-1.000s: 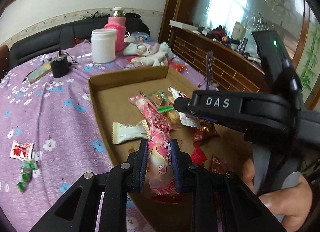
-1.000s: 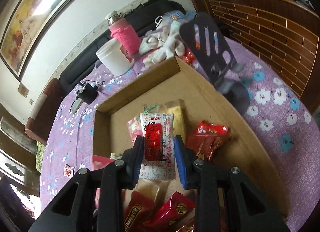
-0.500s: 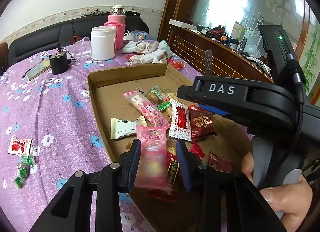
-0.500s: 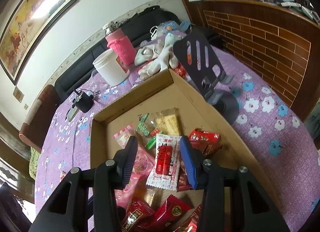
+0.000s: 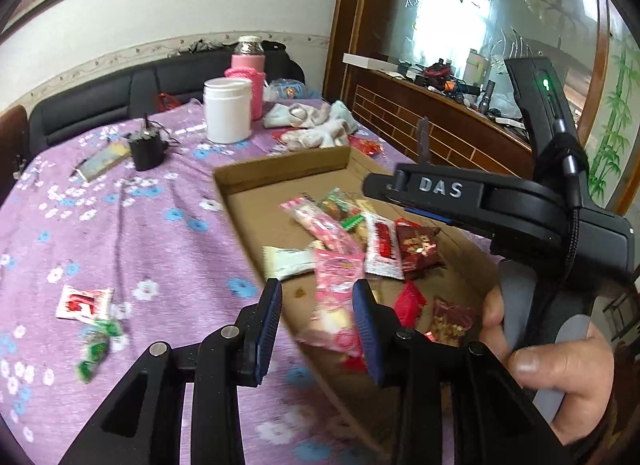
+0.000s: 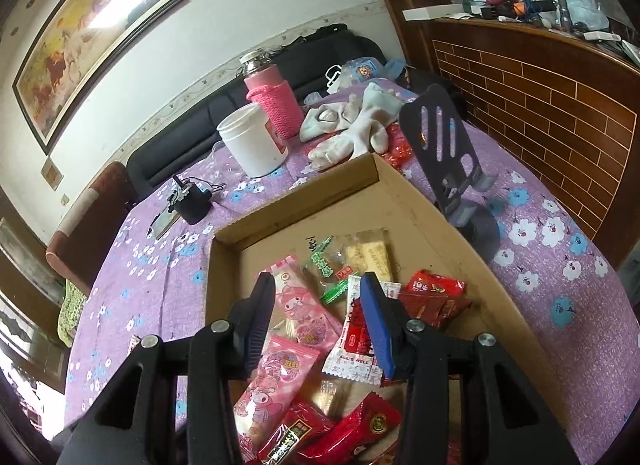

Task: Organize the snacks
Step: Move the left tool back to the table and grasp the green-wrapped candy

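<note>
Both tools gape empty, nothing gripped: left tool [image 5: 316, 325] and right tool [image 6: 316, 315] above snacks in cardboard tray [image 6: 400, 193]. Release step done, I'd say; next: fetch stray packets [image 5: 84, 301] off table [image 5: 120, 233].

Both views looked forward and downward along their own fingers, close above the bench [image 5: 120, 225]. The left wrist view faced the cardboard tray [image 5: 248, 221] from its left edge. The right wrist view stood directly over the tray [image 6: 400, 193]. Both shared the tray, white jar [image 5: 227, 109] [image 6: 254, 145] and pink bottle [image 5: 248, 77] [image 6: 274, 105].
</note>
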Available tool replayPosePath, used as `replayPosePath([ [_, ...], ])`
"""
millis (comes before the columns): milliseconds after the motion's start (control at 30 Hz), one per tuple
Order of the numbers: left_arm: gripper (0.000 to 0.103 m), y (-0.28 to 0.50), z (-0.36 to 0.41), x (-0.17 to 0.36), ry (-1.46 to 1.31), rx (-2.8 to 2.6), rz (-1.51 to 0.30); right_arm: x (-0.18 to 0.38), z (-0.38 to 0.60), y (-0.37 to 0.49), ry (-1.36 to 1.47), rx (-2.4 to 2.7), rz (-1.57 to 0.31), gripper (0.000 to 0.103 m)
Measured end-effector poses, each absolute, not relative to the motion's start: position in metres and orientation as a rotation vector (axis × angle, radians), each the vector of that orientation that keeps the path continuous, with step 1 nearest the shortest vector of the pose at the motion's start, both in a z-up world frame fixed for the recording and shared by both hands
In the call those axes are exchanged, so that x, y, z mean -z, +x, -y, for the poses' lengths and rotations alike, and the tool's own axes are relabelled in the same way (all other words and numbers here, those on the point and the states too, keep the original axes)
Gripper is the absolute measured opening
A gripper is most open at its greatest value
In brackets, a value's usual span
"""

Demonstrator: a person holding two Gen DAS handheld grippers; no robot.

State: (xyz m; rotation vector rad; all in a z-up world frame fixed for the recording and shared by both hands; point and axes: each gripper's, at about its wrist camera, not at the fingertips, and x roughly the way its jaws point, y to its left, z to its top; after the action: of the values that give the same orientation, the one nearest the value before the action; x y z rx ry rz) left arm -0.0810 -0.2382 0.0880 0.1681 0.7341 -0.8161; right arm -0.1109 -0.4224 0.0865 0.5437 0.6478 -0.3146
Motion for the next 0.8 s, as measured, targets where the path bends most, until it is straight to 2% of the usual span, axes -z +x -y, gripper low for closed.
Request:
replayPosePath([
  [167,0.039,-0.073,0.198,-0.095,0.214,0.764,-0.685,-0.091,0.416,-0.111,0.512,0.297,-0.626,0.043],
  [300,0.044,-0.058,0.157,-0.093,0.244,0.675,-0.655,-0.095,0.406,-0.108,0.472,0.279,-0.616,0.043],
  [467,0.044,-0.027,0.119,-0.079,0.221,0.588,-0.707,-0.096,0.394,-0.104,0.439,0.255,-0.618,0.044],
  [800,0.043,-0.003,0.124,-0.031,0.279,0.534,-0.820,-0.096,0.391,-0.104,0.429,0.247,-0.617,0.044],
])
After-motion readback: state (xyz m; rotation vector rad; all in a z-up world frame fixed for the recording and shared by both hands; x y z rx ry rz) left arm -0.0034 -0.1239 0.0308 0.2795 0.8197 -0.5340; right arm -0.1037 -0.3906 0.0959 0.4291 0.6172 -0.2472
